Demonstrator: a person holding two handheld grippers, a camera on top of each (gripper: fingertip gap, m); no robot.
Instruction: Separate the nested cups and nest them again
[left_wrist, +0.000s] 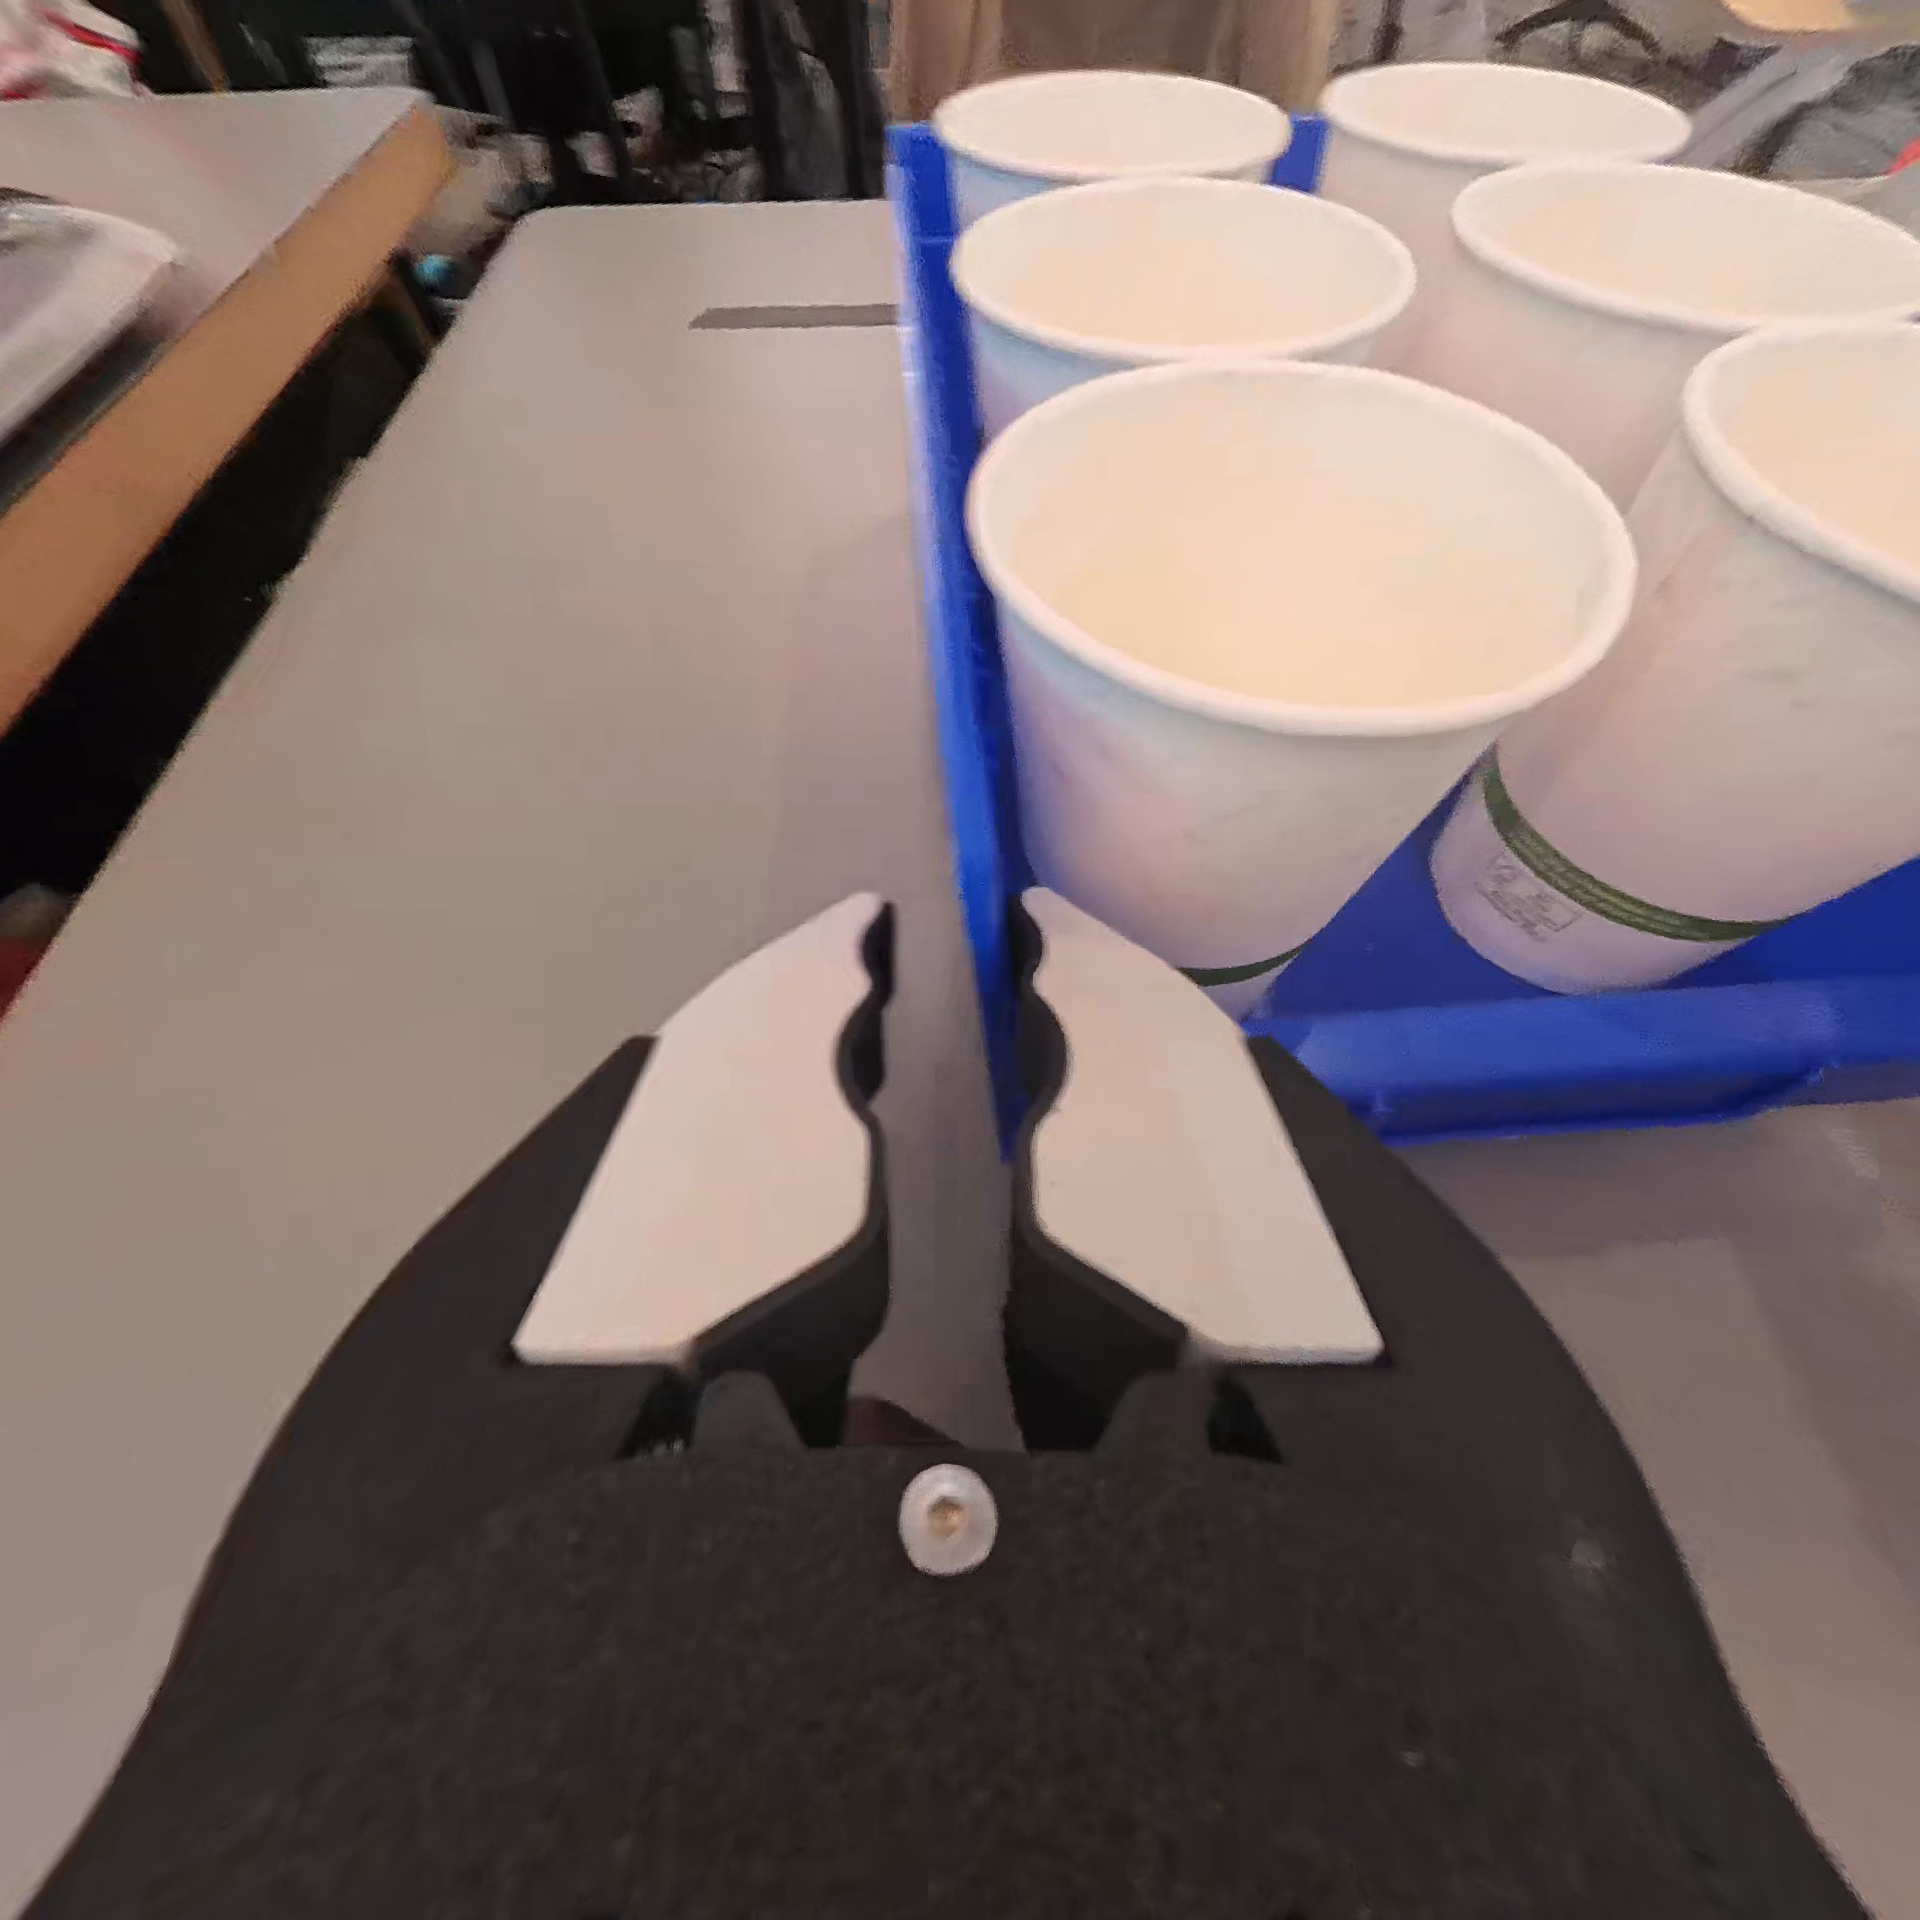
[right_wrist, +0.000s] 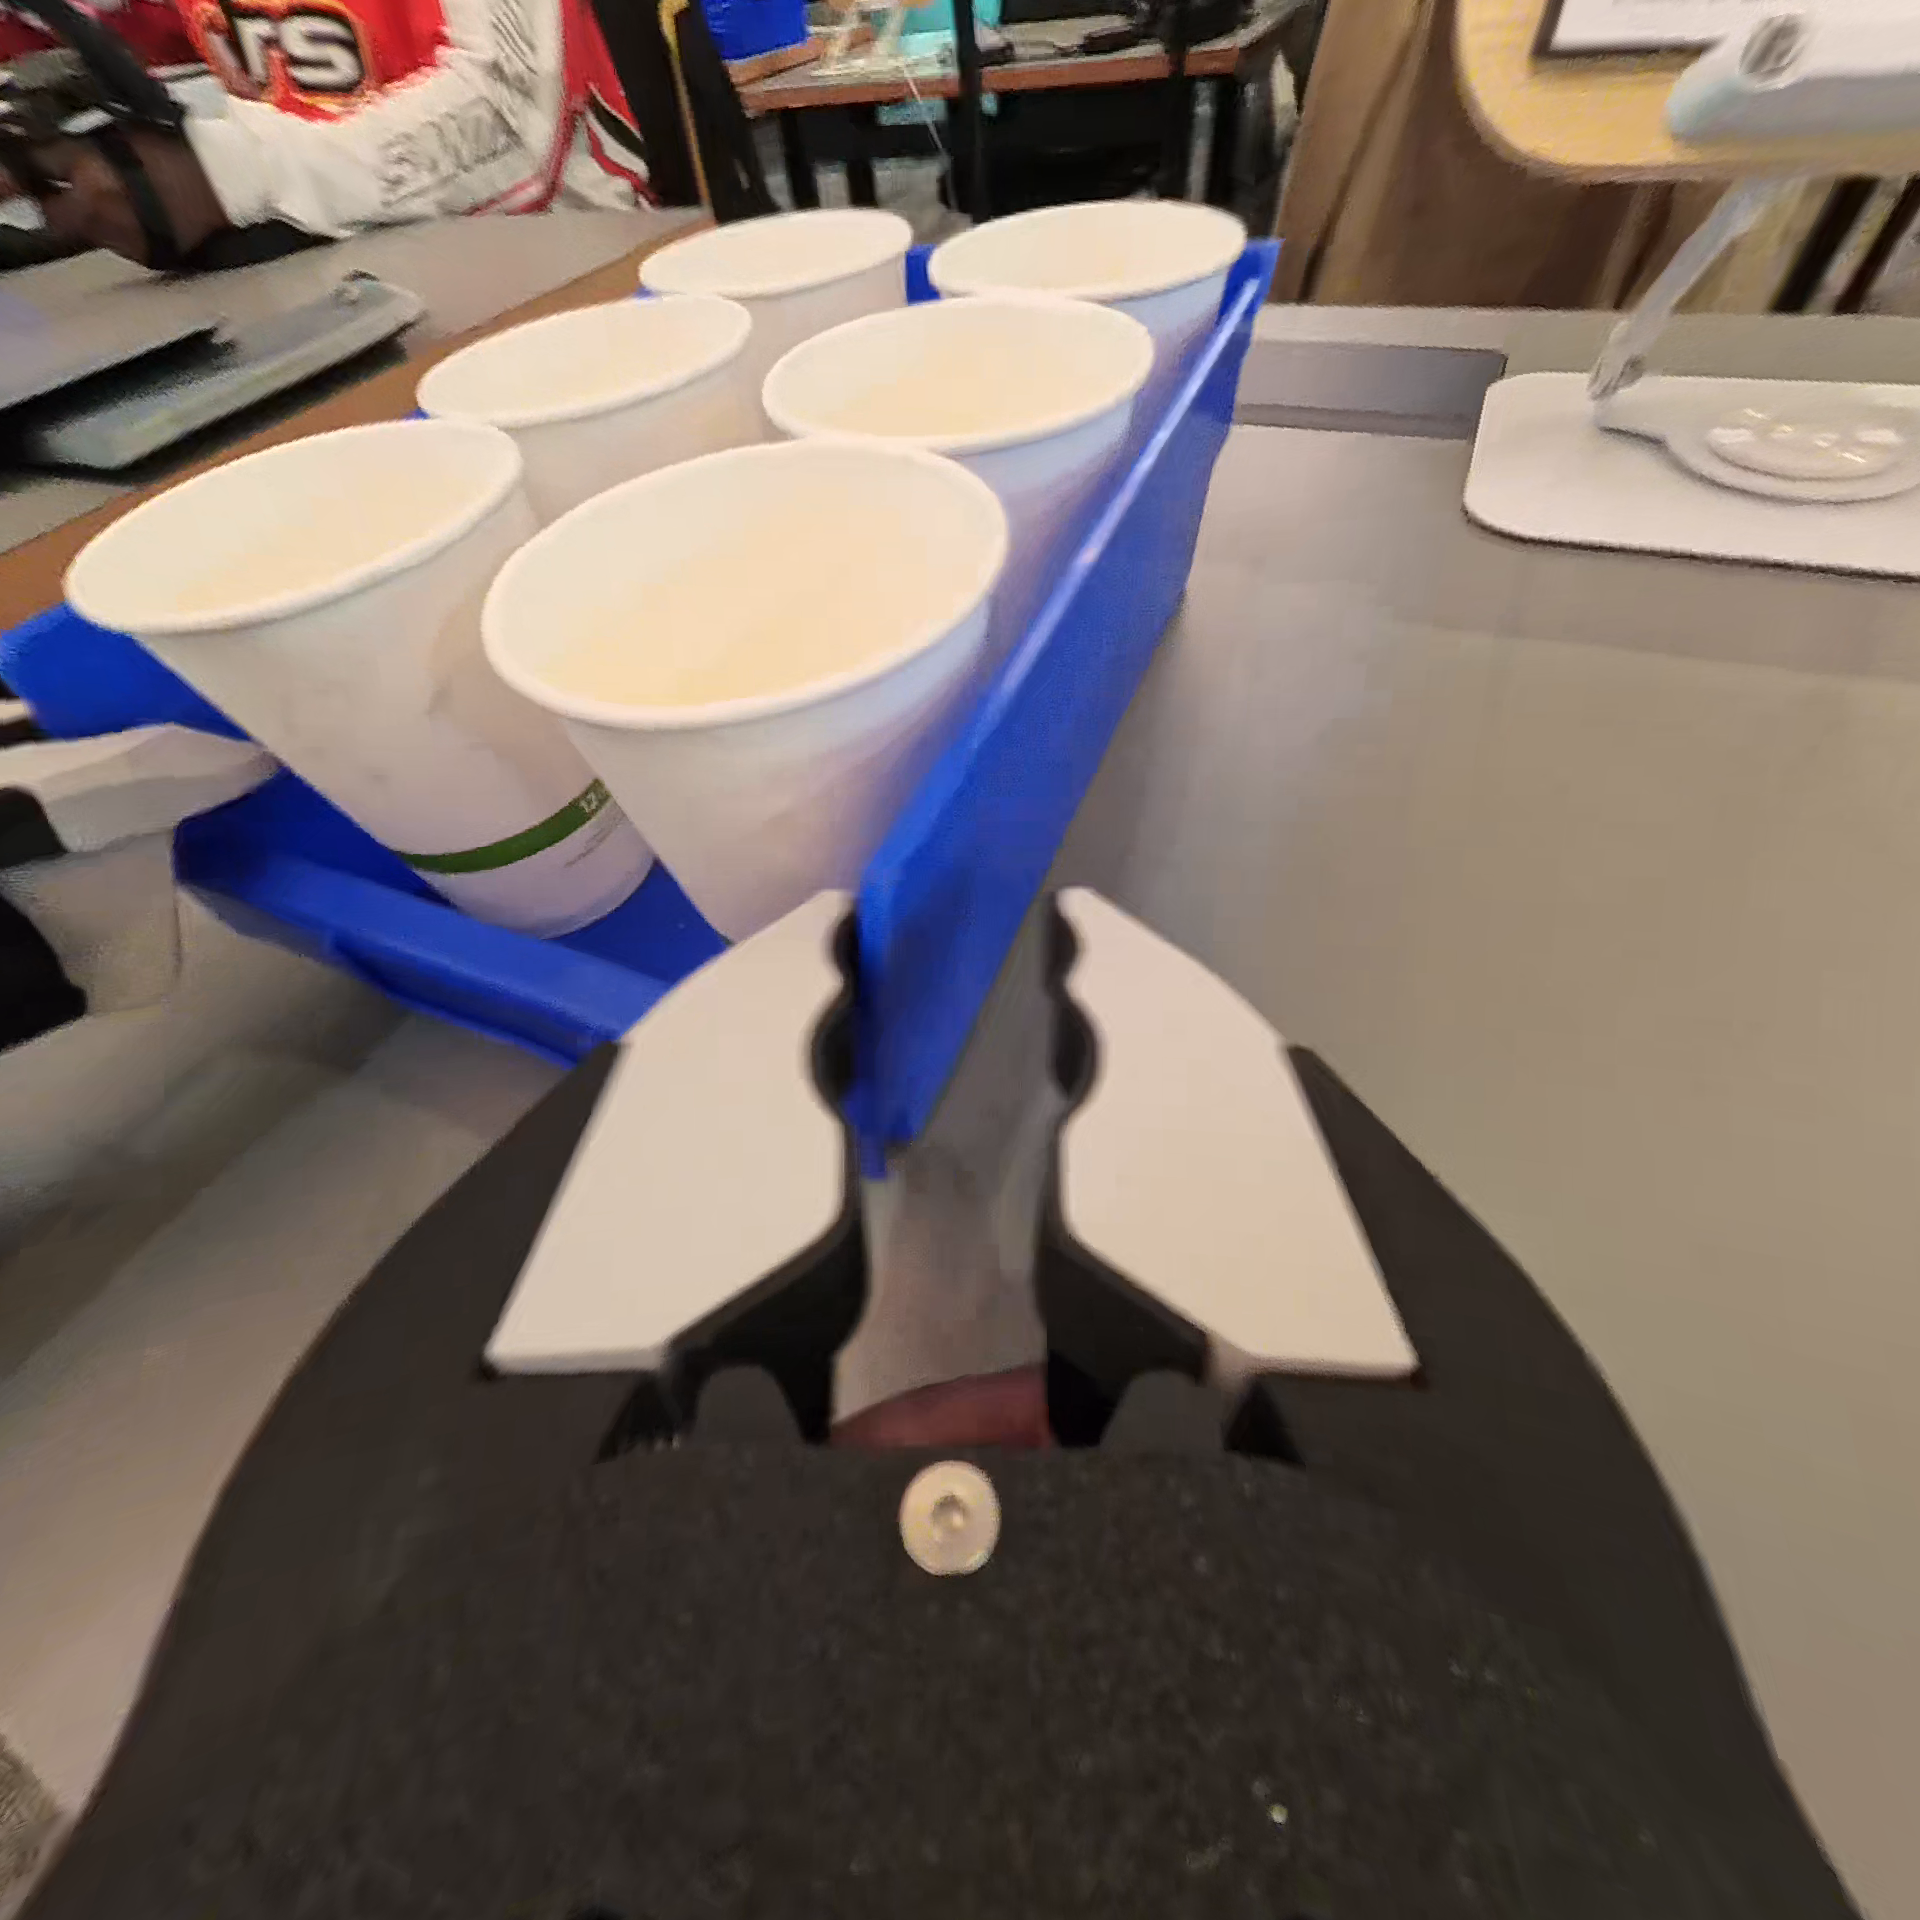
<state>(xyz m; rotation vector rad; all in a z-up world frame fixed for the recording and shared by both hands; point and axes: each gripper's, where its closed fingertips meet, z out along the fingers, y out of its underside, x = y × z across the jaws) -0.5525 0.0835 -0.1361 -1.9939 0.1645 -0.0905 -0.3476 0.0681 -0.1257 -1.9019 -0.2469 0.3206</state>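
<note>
In the left wrist view the left gripper (left_wrist: 951, 935) fills the lower half of the frame, its grey-faced fingers (left_wrist: 727, 1132) drawn close around the left side wall of a blue plastic tray (left_wrist: 1558, 1049); the wall's near corner stands in the narrow slot between them, against the right finger, though whether the left one also presses the wall cannot be told. The tray sits on a grey table (left_wrist: 520, 727) and takes the upper right of the frame; six white paper cups (left_wrist: 1288, 582) stand upright in it in two rows of three, rims close together; the nearest, at right of centre, shows a green band low on its side, as does its neighbour at the far right edge.

In the right wrist view the right gripper (right_wrist: 951, 925) sits low in the centre, fingers (right_wrist: 1216, 1143) parted a little; the right side wall of the same blue tray (right_wrist: 1039, 727) enters the gap and lies against the left finger, while a strip of table shows between the wall and the right finger. The six cups (right_wrist: 727, 603) fill the upper left; the near-left one carries a green band. At the upper right a white stand (right_wrist: 1714, 457) rests on the grey table (right_wrist: 1558, 935); at the upper left a person's sleeve (right_wrist: 343, 114) in red and white lies over another table.
</note>
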